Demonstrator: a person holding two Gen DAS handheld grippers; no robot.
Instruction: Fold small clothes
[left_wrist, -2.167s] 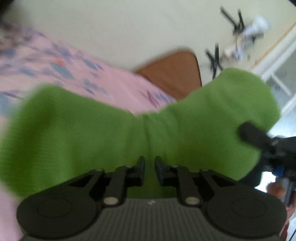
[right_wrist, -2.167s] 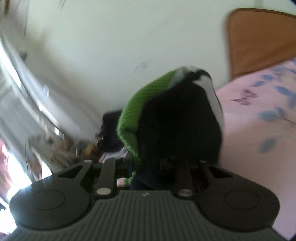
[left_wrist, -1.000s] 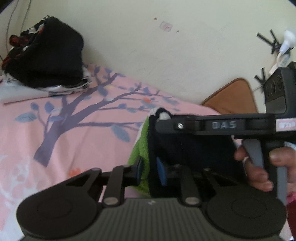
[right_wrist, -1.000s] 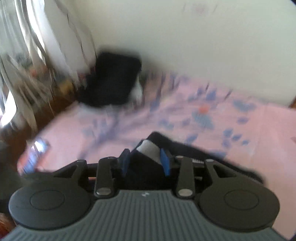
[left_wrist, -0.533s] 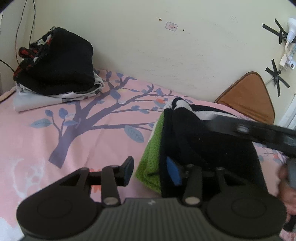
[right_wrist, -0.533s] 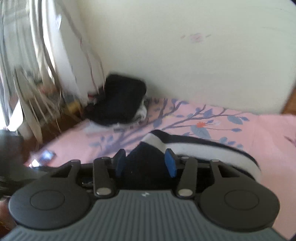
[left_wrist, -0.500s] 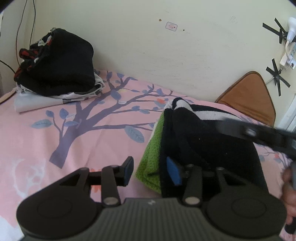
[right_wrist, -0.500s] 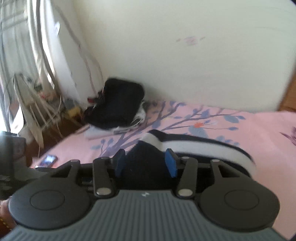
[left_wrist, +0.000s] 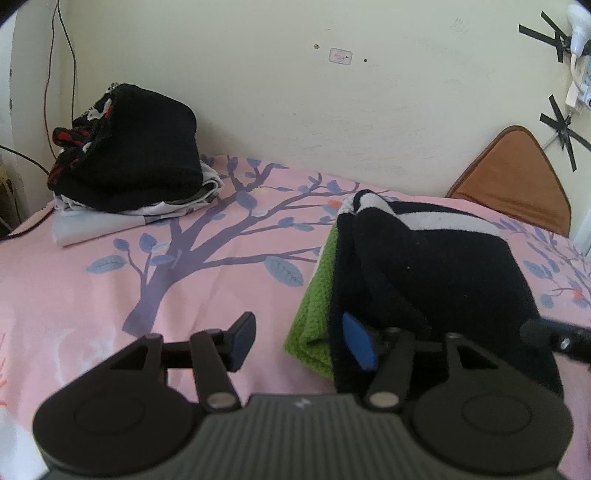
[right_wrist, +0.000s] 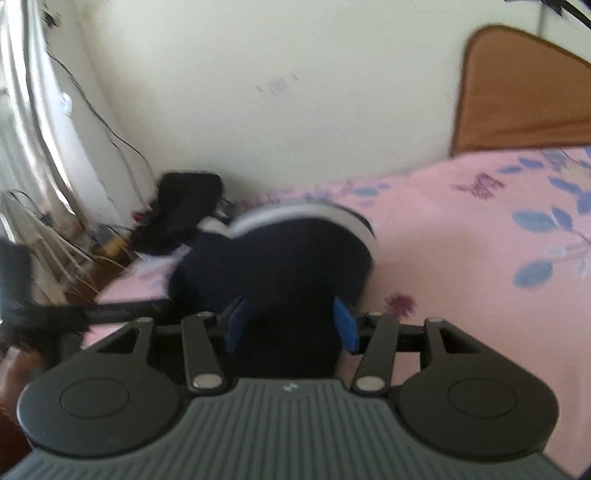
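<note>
On the pink tree-print bedsheet (left_wrist: 110, 295), the folded garment (left_wrist: 443, 273) serves as the landmark: a black piece with a white stripe, lying flat with a green layer (left_wrist: 314, 306) showing along its left edge.

Far to the left of the garment, against the wall (left_wrist: 258, 92), sits a pile of dark clothes (left_wrist: 129, 166) on a pale folded cloth, well apart from it. Thin cables (left_wrist: 59, 66) hang down the wall above that pile.

The left tongs (left_wrist: 301, 341) hover at the near left corner of the garment, spread wide and holding nothing. Their left pad is over bare sheet, just beside the green edge; their right, blue pad lies against the black fabric at the near edge.

Beyond the garment to the right, a brown cushion (left_wrist: 513, 177) leans against the wall, and black tape crosses (left_wrist: 561, 129) mark the wall above it.

The right tongs (right_wrist: 290, 325) approach the garment from its right side, also open, with one blue pad at either side of the black fabric (right_wrist: 280, 266). That view is blurred, so whether the pads actually touch the cloth is hard to tell; they do not seem to pinch it. The white stripe (right_wrist: 306, 216) curves along the far edge there.
</note>
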